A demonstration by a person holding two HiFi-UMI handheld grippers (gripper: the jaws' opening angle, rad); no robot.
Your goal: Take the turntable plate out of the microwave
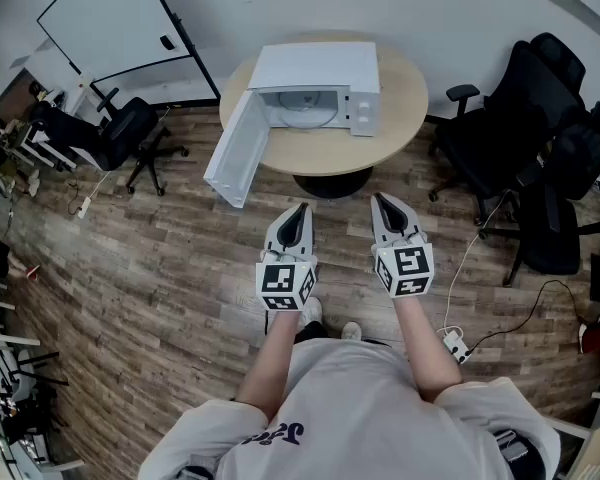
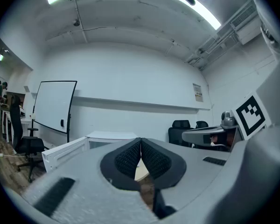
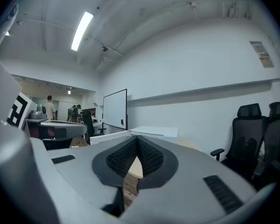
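A white microwave [image 1: 315,83] stands on a round wooden table [image 1: 400,118], its door [image 1: 236,149] swung open to the left. Inside it lies the glass turntable plate [image 1: 307,111]. My left gripper [image 1: 299,208] and right gripper [image 1: 379,198] hang side by side over the floor, well short of the table, both level and pointing at it. Both are shut with nothing between their jaws. The left gripper view has the microwave [image 2: 102,136] beyond the left gripper [image 2: 141,139]. In the right gripper view the microwave [image 3: 151,131] sits past the right gripper [image 3: 137,137].
Black office chairs [image 1: 540,138] crowd the right of the table, another chair [image 1: 115,133] stands at the left. A whiteboard [image 1: 110,18] leans at the back left. A power strip and cable [image 1: 455,343] lie on the wooden floor by my right foot.
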